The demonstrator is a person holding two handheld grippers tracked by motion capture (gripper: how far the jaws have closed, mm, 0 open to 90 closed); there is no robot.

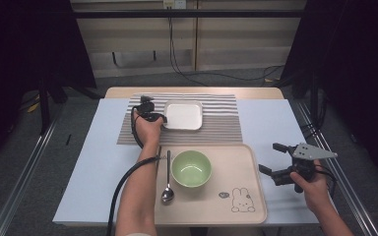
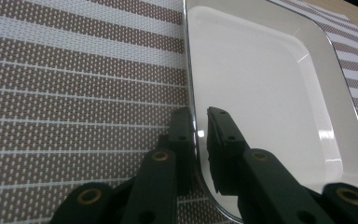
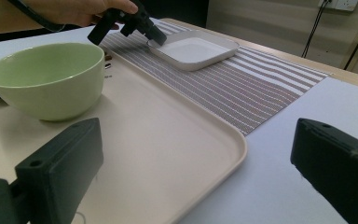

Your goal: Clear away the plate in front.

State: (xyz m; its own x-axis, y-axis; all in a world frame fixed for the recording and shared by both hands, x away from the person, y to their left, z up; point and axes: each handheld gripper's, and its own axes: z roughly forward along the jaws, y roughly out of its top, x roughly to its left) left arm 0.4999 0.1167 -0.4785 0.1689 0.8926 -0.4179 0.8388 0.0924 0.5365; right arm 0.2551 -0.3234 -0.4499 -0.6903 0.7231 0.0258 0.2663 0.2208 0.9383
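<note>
High view first, nearest my body: my forearms enter from the bottom edge, cut off at the elbows. A beige tray (image 1: pixel 236 167) with rounded corners and a low rim lies closest, smooth and matte, with a small rabbit drawing (image 1: pixel 242 200) in its near right corner. On it stands a pale green bowl (image 1: pixel 191 168), round, glossy and empty inside, and just left of the bowl lies a metal spoon (image 1: pixel 167 184), bowl end toward me; its handle runs along the tray's left rim, partly hidden by my left forearm.

My right gripper (image 1: pixel 271 158) hangs over the white table (image 1: pixel 270 118) just off the tray's right edge, its jaws spread wide with nothing between them. From its own camera the two blunt black jaws are blurred and cut off at the frame's bottom corners.

Farther off, a woven placemat (image 1: pixel 221 128) with brown and white stripes lies flat beyond the tray. On it sits a square white plate (image 1: pixel 183 115), shallow, with rounded corners and a shiny raised rim. My left gripper (image 2: pixel 200 135) pinches that plate's left rim, one jaw outside against the mat, one inside the dish. My hand hides the jaws from above, and the plate's near corner is covered by them in the left gripper view.
</note>
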